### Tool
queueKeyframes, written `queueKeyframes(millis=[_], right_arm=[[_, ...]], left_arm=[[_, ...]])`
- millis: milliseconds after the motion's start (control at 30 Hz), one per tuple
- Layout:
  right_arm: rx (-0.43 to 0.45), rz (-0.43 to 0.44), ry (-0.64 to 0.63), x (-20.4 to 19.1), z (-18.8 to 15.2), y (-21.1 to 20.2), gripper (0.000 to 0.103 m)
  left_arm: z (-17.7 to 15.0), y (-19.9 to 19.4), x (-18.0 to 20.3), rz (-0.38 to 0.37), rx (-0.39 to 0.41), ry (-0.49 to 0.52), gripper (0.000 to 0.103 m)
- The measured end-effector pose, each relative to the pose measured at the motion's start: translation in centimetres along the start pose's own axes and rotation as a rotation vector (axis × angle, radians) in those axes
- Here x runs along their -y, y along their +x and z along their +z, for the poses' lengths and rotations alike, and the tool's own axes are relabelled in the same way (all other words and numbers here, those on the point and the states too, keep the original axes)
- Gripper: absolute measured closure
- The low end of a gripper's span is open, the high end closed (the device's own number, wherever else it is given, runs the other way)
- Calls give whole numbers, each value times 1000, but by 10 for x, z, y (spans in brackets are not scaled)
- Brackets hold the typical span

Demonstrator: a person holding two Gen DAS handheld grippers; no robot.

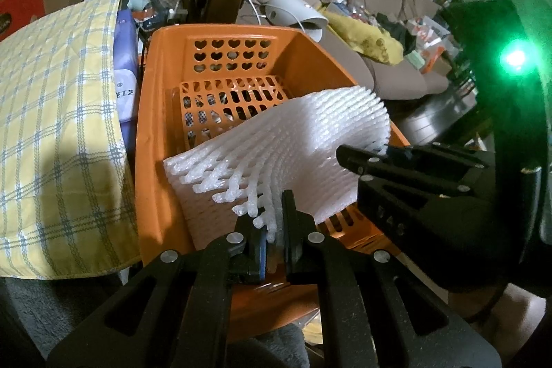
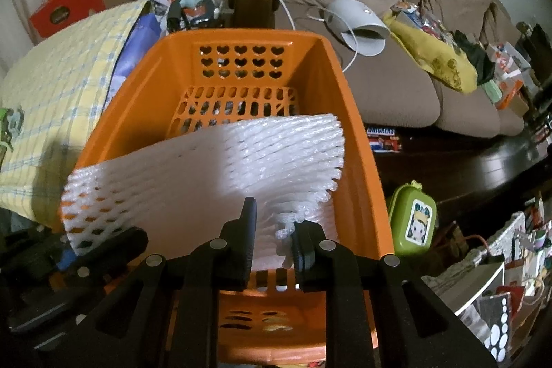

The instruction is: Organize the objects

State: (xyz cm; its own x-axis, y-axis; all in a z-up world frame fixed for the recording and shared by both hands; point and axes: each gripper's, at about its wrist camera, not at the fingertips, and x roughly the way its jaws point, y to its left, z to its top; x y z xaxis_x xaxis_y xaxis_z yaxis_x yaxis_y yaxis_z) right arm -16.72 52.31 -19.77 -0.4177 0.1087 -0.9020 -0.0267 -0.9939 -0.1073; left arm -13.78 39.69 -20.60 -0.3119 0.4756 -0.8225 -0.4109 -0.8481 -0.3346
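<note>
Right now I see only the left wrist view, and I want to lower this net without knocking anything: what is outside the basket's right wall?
Observer: A green case with a cartoon sticker stands close beside the orange basket, by its right wall.
Operator: Does the right gripper have the foam net?
Observer: The net's frayed edge lies between its fingers; I cannot tell whether they pinch it.
Operator: Anything farther out?
Observer: A Snickers pack lies on the dark table.
</note>
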Motion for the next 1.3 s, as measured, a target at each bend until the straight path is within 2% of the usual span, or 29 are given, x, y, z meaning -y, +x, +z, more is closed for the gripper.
queueKeyframes(millis=[1300], right_arm=[[-82, 16, -10, -4, -8, 15, 82]], left_arm=[[-4, 11, 1, 8, -46, 21, 97]])
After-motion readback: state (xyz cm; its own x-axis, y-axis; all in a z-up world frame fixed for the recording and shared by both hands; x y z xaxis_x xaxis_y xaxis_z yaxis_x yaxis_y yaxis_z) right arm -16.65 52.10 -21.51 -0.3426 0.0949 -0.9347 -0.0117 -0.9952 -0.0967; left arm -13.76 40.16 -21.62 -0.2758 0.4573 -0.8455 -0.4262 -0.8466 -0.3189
